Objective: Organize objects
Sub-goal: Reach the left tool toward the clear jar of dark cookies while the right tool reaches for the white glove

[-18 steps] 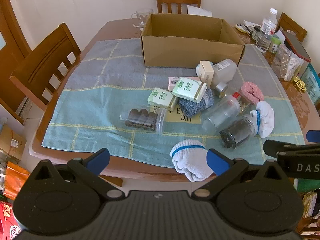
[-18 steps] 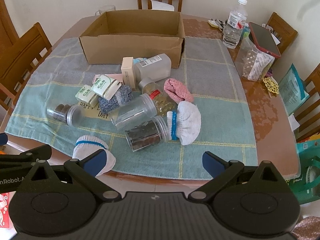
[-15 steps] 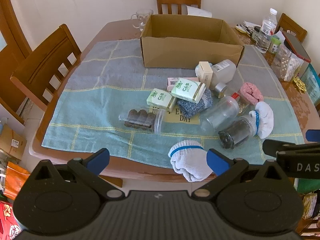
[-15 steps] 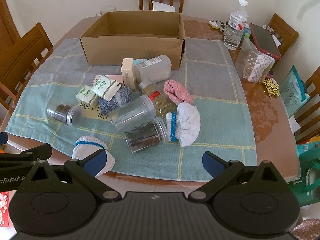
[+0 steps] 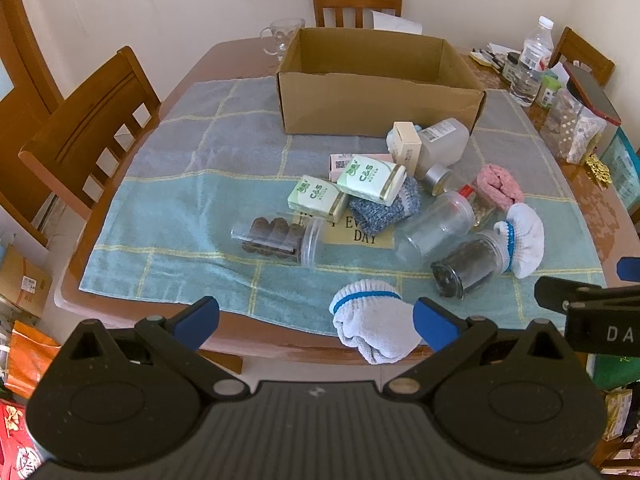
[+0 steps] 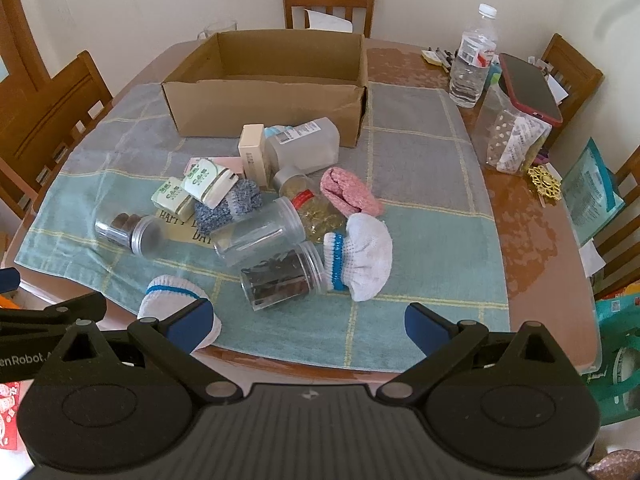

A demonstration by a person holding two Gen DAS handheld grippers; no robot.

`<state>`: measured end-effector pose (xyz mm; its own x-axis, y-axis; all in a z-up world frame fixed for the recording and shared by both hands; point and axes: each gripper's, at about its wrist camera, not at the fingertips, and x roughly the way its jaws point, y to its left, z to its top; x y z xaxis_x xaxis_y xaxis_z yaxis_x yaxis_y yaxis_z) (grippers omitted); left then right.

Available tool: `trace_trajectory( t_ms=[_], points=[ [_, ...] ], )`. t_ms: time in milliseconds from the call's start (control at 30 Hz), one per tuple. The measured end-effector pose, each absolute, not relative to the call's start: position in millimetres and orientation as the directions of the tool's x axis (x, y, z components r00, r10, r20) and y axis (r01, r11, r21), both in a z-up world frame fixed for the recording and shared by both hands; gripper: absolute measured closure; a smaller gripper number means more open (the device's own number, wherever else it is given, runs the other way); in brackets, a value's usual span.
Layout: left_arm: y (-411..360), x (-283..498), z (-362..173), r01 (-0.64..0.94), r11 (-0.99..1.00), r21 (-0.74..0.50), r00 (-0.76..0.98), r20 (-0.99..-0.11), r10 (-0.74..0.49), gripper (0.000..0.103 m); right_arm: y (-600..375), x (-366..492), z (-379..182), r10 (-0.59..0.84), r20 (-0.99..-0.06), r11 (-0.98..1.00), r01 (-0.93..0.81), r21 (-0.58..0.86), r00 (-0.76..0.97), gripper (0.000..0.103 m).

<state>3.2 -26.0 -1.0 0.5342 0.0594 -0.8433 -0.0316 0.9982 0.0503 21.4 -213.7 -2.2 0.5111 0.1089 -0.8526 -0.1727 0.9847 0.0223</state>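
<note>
Both claws are hanging wide open and empty off the near edge of the tabletop: the left claw and the right claw. A rolled white sock with a blue band is lying at that edge, partly overhanging it. Jars, boxes and more socks are lying jumbled on the towel, in front of the open cardboard box.
</note>
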Motion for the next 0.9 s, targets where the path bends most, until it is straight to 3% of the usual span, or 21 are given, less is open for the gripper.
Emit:
trace_trajectory(
  t_ms=[533, 900],
  points=[
    [13, 17, -8, 0.101, 0.994, 0.037, 0.531, -0.847, -0.022, 0.0, -182, 8, -2, 0.035, -0.849, 0.997, -0.071, -0.002, 0.528, 0.0],
    [49, 33, -23, 0.164, 0.986, 0.022, 0.524, -0.849, -0.068, 0.0, -153, -2, -15, 0.089, -0.836, 0.994, -0.103, 0.039, 0.541, 0.0]
  ],
)
